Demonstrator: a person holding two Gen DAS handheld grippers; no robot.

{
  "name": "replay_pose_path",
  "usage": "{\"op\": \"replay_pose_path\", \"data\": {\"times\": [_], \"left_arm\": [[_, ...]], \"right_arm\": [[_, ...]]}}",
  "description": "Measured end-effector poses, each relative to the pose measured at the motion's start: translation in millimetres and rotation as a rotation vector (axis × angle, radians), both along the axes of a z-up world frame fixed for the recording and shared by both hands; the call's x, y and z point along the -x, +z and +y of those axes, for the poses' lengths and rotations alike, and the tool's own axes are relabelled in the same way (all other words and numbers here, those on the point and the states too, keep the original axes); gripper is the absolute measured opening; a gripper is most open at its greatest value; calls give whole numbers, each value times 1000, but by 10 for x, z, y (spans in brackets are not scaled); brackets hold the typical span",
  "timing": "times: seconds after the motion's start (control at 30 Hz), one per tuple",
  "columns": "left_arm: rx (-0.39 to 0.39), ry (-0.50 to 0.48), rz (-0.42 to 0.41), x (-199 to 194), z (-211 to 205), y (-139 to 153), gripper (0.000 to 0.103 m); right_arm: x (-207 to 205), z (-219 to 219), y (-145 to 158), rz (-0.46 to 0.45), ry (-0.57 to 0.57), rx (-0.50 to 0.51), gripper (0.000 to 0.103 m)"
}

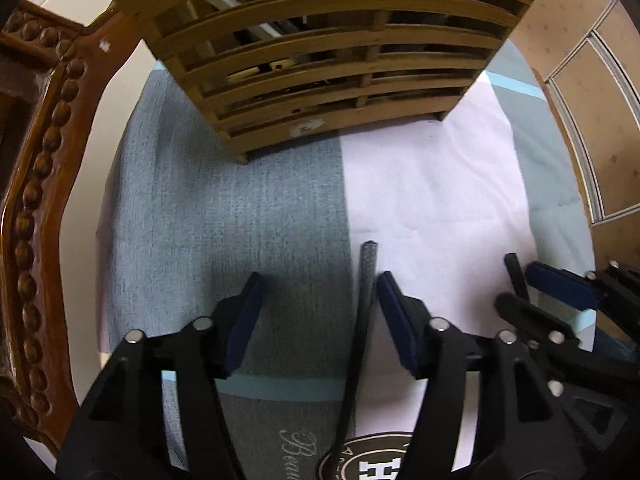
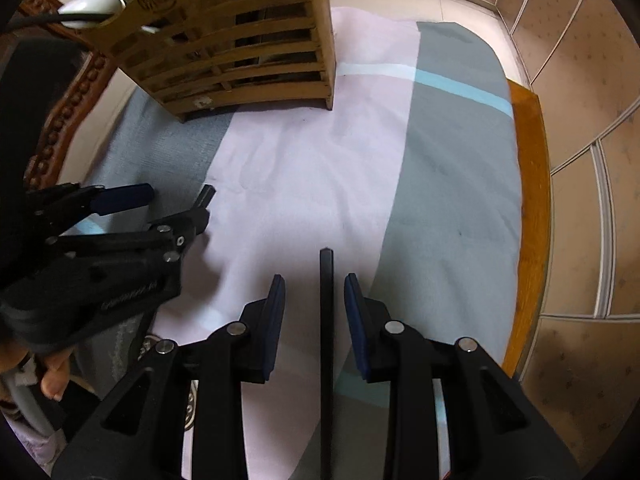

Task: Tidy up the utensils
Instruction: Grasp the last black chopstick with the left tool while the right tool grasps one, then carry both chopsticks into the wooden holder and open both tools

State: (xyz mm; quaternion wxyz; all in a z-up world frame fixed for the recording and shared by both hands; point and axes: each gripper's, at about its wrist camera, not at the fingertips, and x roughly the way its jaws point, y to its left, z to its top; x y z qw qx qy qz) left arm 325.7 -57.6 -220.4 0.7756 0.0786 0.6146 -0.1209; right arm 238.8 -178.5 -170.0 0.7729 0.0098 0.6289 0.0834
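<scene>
The left gripper [image 1: 320, 284] points down at the cloth-covered desk [image 1: 432, 200], its fingers spread wide. A dark grey stick-like utensil [image 1: 365, 280] runs close along the right-hand pad, though contact is hard to judge. The right gripper [image 2: 314, 284] hangs just beside it, fingers narrower, with a black utensil [image 2: 326, 320] between them and a gap showing on each side. Farther back on the cloth stands the slatted wooden holder [image 2: 240, 60], with a white spoon [image 2: 92, 6] sticking out of it.
</scene>
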Motion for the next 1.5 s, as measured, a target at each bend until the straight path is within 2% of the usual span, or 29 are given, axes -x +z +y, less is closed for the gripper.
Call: {"op": "replay_pose_path", "data": {"times": [0.1, 0.17, 0.23, 0.27, 0.37, 0.57, 0.8, 1.03, 1.17, 1.37, 1.5], "left_arm": [[7, -12, -11, 33, -31, 37, 36], [11, -23, -13, 76, -9, 61, 18], [15, -36, -9, 99, -23, 66, 7], [15, -36, -9, 107, -24, 69, 7], [24, -28, -6, 177, -44, 48, 7], [63, 13, -62, 244, 116, 293, 7], [118, 40, -200, 452, 280, 944, 7], [136, 59, -398, 783, 327, 1601, 7], [173, 69, -479, 966, 554, 1948, 7], [198, 86, -587, 1179, 620, 2255, 7], [212, 92, -627, 1197, 638, 2451, 7]], "right_arm": [[-41, 27, -34, 12, 10, 15, 31], [-39, 36, -36, 13, 15, 19, 31], [-43, 33, -37, 12, 18, 16, 31], [-47, 28, -36, 11, 17, 10, 30], [-56, 15, -37, 8, 17, 13, 7], [31, -92, 167, -38, -4, -30, 7], [211, -177, 879, -193, -18, -66, 7], [520, -182, 1570, -361, -4, -77, 7], [711, -175, 1885, -444, 4, -79, 7], [850, -160, 2171, -548, -2, -91, 7], [853, -166, 2381, -606, -20, -107, 7]]}}
